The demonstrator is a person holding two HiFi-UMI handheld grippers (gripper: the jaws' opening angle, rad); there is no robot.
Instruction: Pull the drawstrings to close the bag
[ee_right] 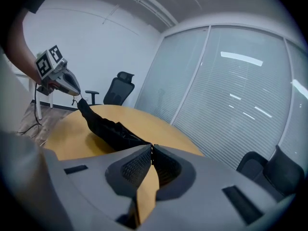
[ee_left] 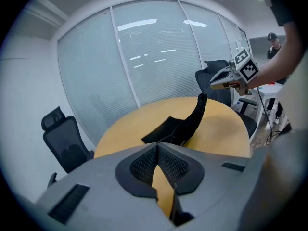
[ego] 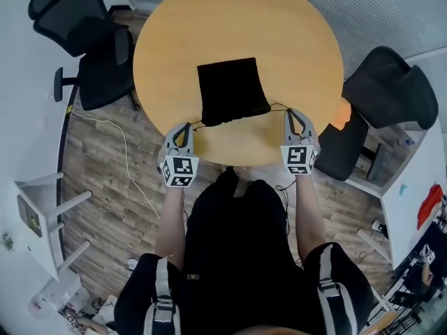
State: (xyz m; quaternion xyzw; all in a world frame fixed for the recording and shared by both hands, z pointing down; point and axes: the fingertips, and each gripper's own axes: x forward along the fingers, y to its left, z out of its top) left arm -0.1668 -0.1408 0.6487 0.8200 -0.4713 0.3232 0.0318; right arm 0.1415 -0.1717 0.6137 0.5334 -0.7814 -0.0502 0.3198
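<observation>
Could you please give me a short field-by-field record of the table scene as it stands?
surface: round wooden table
bag: black drawstring bag, lying on the table, mouth edge toward the person
left gripper: shut on the left drawstring
right gripper: shut on the right drawstring
strings: stretched outward, one to each side
seating: black office chair beside the table

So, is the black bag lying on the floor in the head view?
No, the black bag lies on the round wooden table, near its front edge.
</observation>
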